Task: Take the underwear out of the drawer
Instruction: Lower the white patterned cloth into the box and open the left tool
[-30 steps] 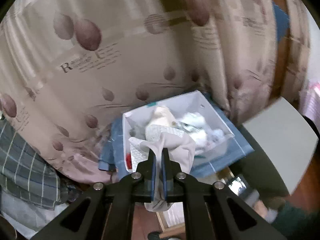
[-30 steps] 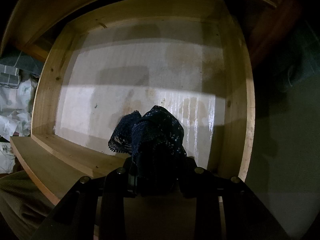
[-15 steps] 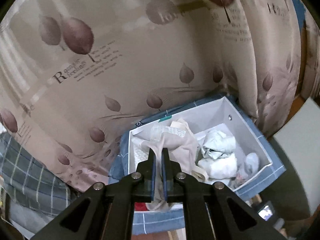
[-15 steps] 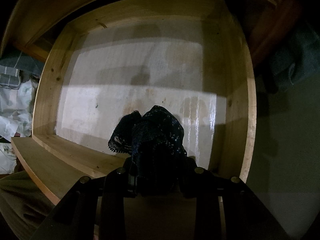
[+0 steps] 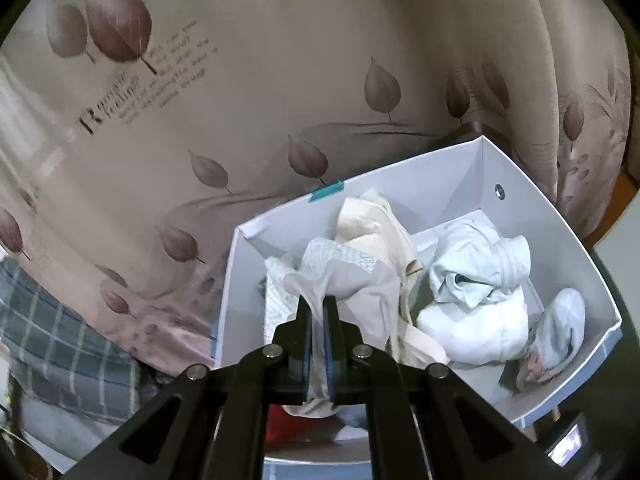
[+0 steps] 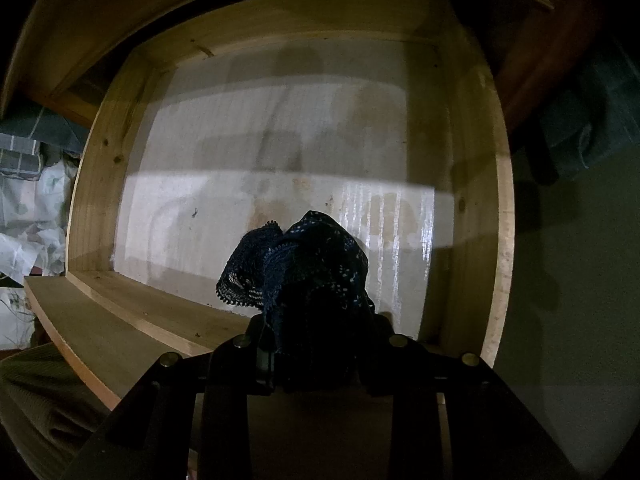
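My left gripper [image 5: 319, 312] is shut on a beige piece of underwear [image 5: 360, 292], which hangs over the left part of a white box [image 5: 560, 220]. Cream and white garments [image 5: 476, 304] lie bunched in that box. In the right wrist view, my right gripper [image 6: 316, 320] is shut on dark blue lace underwear [image 6: 304, 264], which drapes over and hides its fingers. It hangs above the bare pale floor of an open wooden drawer [image 6: 464, 128], near the drawer's front wall.
A beige curtain [image 5: 280, 80] with leaf print hangs right behind the box. Checked fabric [image 5: 60, 340] lies at the lower left. The box stands on a blue checked cloth [image 5: 608, 344]. Crumpled pale cloth [image 6: 28, 208] lies left of the drawer.
The left gripper has come down and closer to the white box with the beige underwear, so the box now fills the lower right. The right gripper and the blue underwear have not moved.
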A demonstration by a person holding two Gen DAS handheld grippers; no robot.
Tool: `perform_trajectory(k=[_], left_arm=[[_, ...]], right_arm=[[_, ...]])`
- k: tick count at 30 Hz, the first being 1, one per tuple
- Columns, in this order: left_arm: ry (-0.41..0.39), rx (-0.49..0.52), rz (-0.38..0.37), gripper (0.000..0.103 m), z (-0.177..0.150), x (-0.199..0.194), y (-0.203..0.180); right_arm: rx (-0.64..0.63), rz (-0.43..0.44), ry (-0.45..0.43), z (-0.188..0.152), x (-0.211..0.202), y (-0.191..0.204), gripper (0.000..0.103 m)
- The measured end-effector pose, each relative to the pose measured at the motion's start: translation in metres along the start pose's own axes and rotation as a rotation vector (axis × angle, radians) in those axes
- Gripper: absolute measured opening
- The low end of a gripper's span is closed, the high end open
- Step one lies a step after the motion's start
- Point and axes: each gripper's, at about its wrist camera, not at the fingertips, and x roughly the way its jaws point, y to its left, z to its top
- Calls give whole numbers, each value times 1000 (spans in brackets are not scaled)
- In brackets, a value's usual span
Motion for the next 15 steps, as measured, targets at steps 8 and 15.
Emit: perform_trajectory(k=[8,15], left_arm=[[39,-79,-87,9,-4,13,0],[64,-146,-129,26,-9,10,8]], right_arm=[[5,4,-1,0,0,0,28],[8,6,-1,0,0,0,28]])
